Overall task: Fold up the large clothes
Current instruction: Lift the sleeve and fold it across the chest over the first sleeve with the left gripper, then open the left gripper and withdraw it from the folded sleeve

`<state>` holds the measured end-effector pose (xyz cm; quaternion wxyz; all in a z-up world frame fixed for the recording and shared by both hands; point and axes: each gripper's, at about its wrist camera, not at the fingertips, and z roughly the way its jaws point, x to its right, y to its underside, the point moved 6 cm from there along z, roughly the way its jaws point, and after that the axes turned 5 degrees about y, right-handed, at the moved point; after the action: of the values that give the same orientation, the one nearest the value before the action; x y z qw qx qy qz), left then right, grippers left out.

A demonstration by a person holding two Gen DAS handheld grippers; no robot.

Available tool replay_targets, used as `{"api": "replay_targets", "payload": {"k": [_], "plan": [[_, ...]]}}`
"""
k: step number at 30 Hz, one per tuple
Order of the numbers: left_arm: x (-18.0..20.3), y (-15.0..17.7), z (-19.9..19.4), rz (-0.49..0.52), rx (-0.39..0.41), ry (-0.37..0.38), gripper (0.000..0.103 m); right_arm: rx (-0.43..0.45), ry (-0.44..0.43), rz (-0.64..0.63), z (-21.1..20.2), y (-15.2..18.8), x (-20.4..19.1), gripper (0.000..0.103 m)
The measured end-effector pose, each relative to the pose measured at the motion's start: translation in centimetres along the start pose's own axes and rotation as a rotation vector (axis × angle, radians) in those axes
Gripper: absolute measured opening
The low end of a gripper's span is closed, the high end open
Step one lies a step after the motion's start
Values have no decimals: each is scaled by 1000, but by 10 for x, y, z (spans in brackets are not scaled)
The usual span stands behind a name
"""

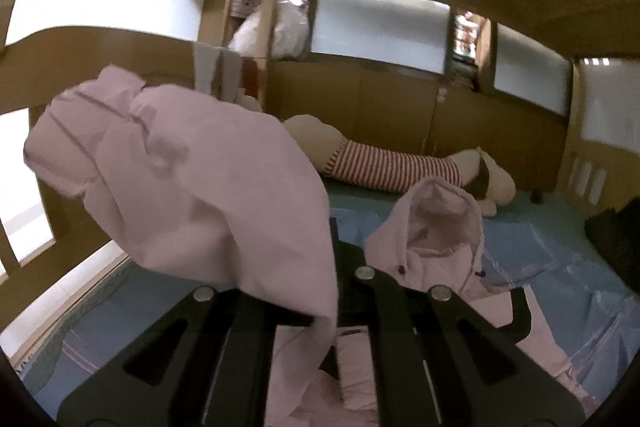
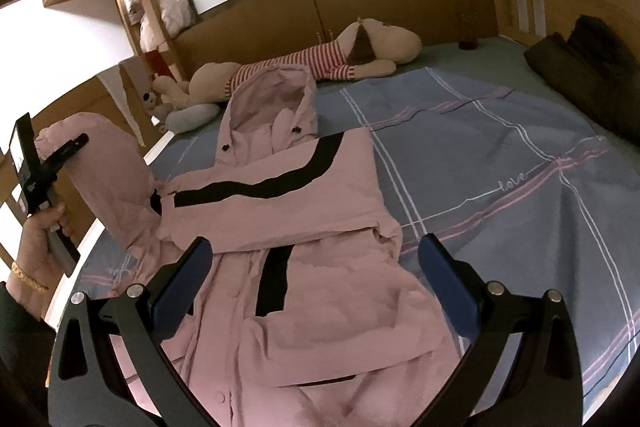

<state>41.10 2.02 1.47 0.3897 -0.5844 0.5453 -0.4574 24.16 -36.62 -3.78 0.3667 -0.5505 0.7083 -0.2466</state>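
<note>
A pink hooded jacket (image 2: 320, 187) with black stripes lies spread on the bed, its hood (image 2: 276, 99) toward the far side. My left gripper (image 2: 78, 143), held in a hand at the left edge, is shut on the jacket's left sleeve (image 2: 108, 163) and holds it up off the bed. In the left wrist view the sleeve (image 1: 192, 179) drapes up and left from the shut left gripper (image 1: 334, 239), hiding most of its fingers. My right gripper (image 2: 316, 267) hangs open over the jacket's lower body, blue pads (image 2: 444, 267) wide apart and holding nothing.
A blue plaid sheet (image 2: 500, 155) covers the bed. A long plush toy in a red-striped shirt (image 2: 320, 61) and a small plush bear (image 2: 160, 91) lie along the far wooden wall. A dark cushion (image 2: 576, 55) sits far right. The bed's edge runs along the left.
</note>
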Motion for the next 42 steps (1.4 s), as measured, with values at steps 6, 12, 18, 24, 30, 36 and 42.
{"api": "replay_targets", "payload": {"k": [6,12,18,24,30,36,42], "plan": [[66,12,20,144,-55,24,3,2,8,34,-2,-3,17,102],[127,60,53,254,-149,36,3,10,2,71,-7,-7,28,102],[174,122,82,380,-261,49,4,-3,3,67,-5,-5,31,102],[195,169,104,459,-351,45,7,-3,9,78,-5,-5,35,102],[208,187,119,482,-392,37,10,-5,4,78,-4,-6,35,102],[216,191,121,480,-404,56,14,-8,1,76,-3,-4,33,102],[231,199,110,489,-413,168,101,-11,-7,73,-1,-4,28,102]]}}
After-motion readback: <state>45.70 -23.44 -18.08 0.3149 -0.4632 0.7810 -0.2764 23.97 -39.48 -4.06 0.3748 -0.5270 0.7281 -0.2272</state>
